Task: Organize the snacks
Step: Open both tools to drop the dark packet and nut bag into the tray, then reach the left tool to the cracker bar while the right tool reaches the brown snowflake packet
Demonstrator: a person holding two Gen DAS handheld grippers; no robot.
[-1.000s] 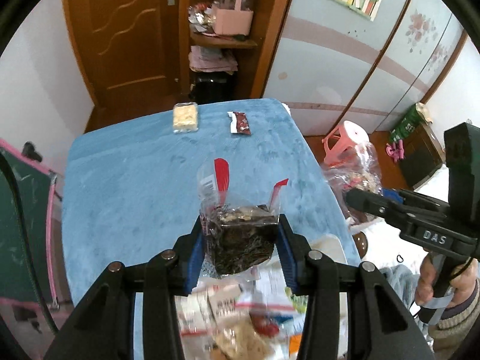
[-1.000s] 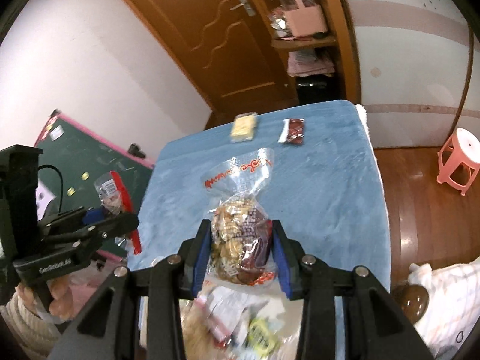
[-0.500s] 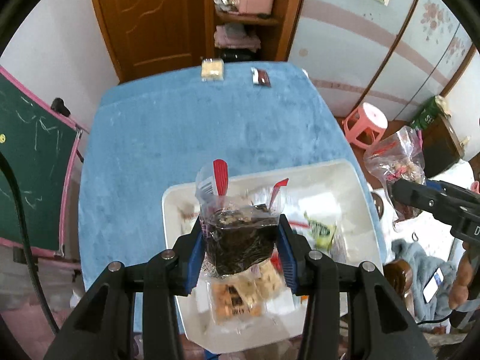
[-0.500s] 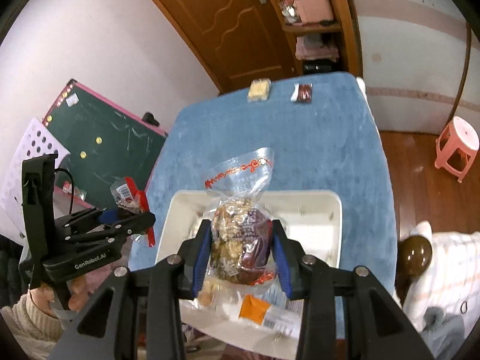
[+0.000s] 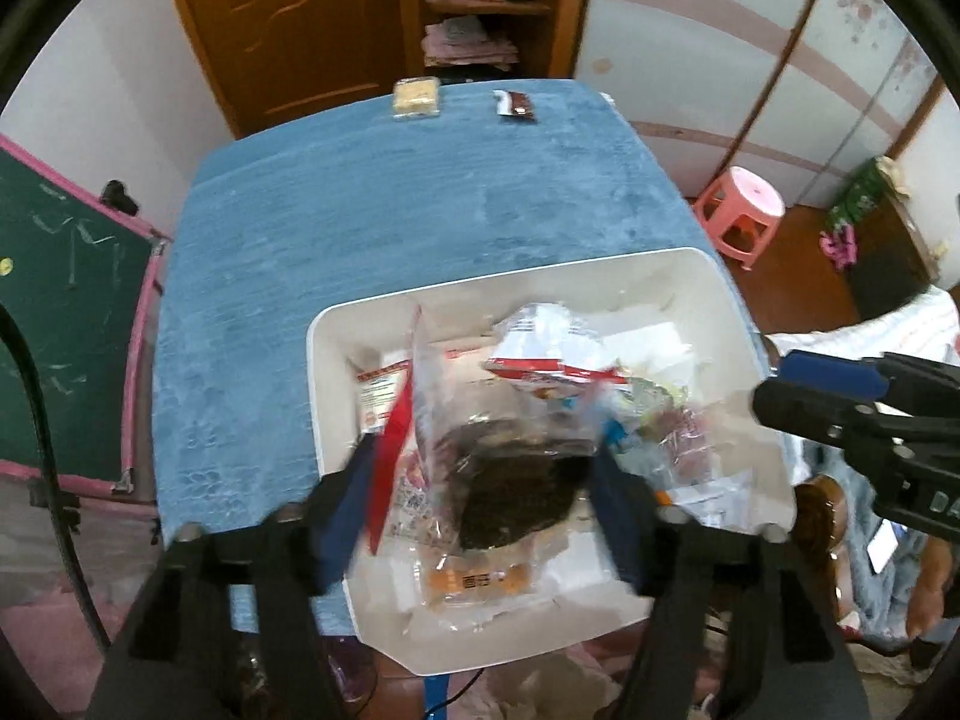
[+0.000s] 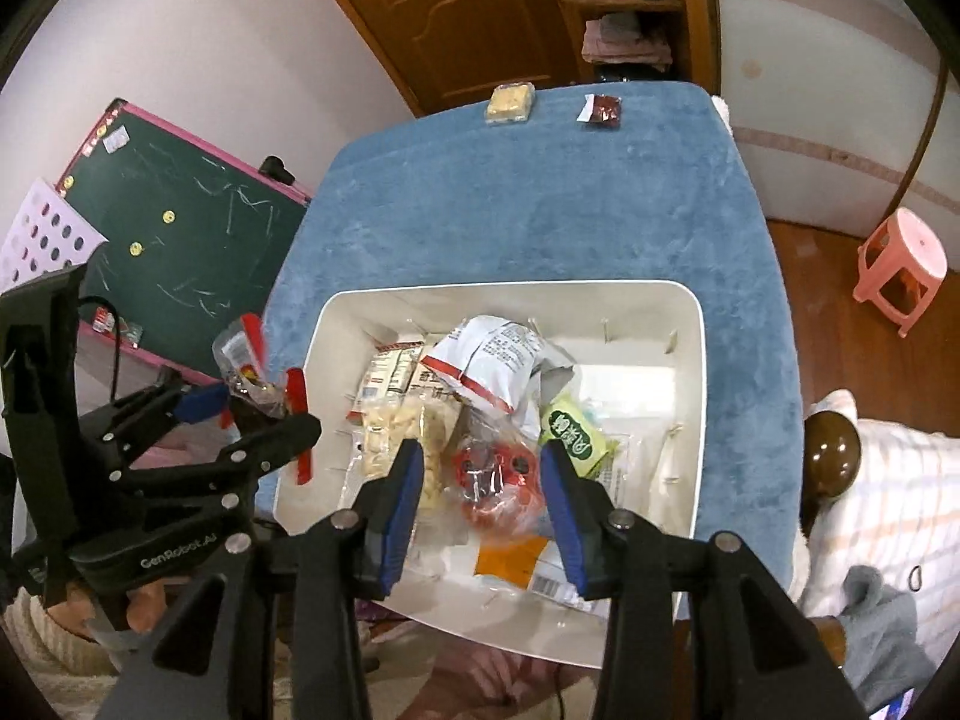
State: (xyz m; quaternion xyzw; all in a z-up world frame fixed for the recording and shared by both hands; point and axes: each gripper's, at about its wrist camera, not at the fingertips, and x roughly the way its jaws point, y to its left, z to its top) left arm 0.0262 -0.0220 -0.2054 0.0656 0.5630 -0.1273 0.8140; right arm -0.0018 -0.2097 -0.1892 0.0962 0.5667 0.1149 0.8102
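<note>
Left gripper (image 5: 480, 480): fingers spread wide; clear bag of dark snack with red strips (image 5: 510, 480), blurred, loose between them over the white rectangular plastic tray (image 6: 690, 360).
Right gripper (image 6: 483, 480): fingers apart, nothing clamped; clear bag with red contents (image 6: 492, 477) lies in the tray.
Tray: 6 o'clock on the blue-covered table (image 6: 540, 198).

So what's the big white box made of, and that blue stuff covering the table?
The white box looks like smooth moulded plastic: rounded corners, thin even walls, a slight sheen. The blue table cover looks like soft plush cloth, maybe fleece or towelling: its matte nap shows brushed streaks and it drapes over the table's edges.
</note>
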